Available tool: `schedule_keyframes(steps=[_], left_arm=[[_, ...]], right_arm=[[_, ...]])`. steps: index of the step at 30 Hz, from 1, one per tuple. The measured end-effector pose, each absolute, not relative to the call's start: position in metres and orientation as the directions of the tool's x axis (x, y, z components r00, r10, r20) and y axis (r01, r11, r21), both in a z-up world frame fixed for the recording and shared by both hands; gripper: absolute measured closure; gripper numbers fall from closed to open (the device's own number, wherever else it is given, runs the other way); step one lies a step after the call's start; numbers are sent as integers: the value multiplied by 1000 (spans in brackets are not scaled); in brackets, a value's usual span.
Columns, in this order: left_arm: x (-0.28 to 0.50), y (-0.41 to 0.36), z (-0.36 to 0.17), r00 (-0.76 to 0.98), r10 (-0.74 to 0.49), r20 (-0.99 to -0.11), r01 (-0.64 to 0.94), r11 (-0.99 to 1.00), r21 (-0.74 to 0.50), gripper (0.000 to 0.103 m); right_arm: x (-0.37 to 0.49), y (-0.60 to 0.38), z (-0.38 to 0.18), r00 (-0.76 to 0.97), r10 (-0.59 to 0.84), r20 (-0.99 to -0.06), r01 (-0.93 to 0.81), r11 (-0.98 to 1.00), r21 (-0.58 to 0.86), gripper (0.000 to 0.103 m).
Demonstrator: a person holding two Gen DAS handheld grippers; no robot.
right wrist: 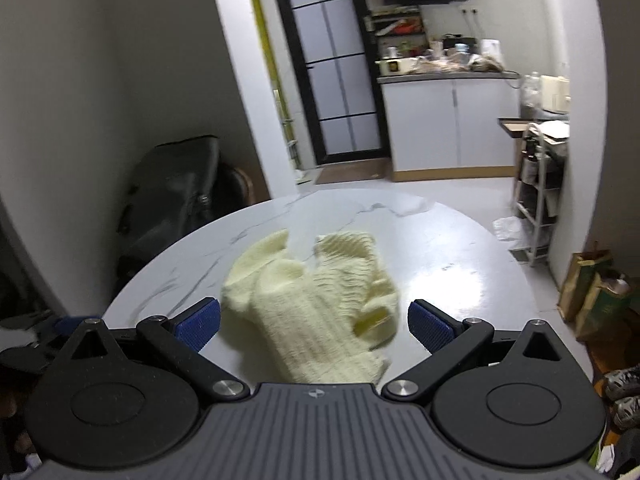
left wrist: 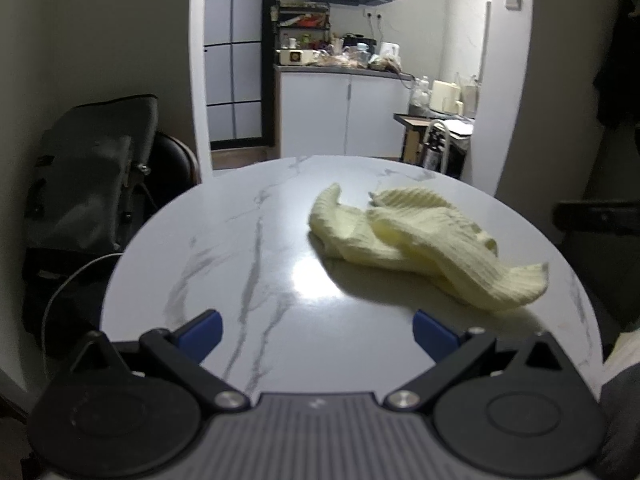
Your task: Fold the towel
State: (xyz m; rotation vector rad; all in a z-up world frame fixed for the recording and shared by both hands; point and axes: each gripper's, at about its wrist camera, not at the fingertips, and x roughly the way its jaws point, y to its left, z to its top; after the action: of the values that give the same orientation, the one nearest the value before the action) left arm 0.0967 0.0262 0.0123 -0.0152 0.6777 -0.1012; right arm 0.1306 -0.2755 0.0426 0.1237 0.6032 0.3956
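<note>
A pale yellow ribbed towel (left wrist: 416, 240) lies crumpled in a loose heap on the round white marble table (left wrist: 256, 248). My left gripper (left wrist: 318, 336) is open and empty, above the table's near edge, with the towel ahead and to its right. In the right wrist view the towel (right wrist: 320, 304) lies straight ahead on the table (right wrist: 440, 248), its near end between the open blue pads (right wrist: 430, 326). My right gripper (right wrist: 314, 326) is open, a little above the towel and not touching it.
A dark bag (left wrist: 92, 176) sits on a chair left of the table. A kitchen counter (left wrist: 344, 68) with clutter stands behind. A rack (right wrist: 540, 184) and paper bags (right wrist: 592, 288) stand right of the table.
</note>
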Motion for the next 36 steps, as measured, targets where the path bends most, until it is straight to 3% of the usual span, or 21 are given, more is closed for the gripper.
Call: schedule_keyframes(steps=[14,18,33,36], left_arm=[[94,15,14,765,-114,-633,120,992,-34,0],[91,12,13,771,-105,-628,116,993,-23,0],[99,19,-4,764,-91,-639,99,995,-24,0],[102,21,-10,757,-80,-649,87,996,-22,0]], right_arm=[[173,-250,29,684,439,-583,-423,890,173,1],[181,-247,18,647,432,-628,-418,890,182,12],[182,-248,3,577,425,-698,-397,892,215,12],[180,-243,2,566,423,-708,-411,889,202,22]])
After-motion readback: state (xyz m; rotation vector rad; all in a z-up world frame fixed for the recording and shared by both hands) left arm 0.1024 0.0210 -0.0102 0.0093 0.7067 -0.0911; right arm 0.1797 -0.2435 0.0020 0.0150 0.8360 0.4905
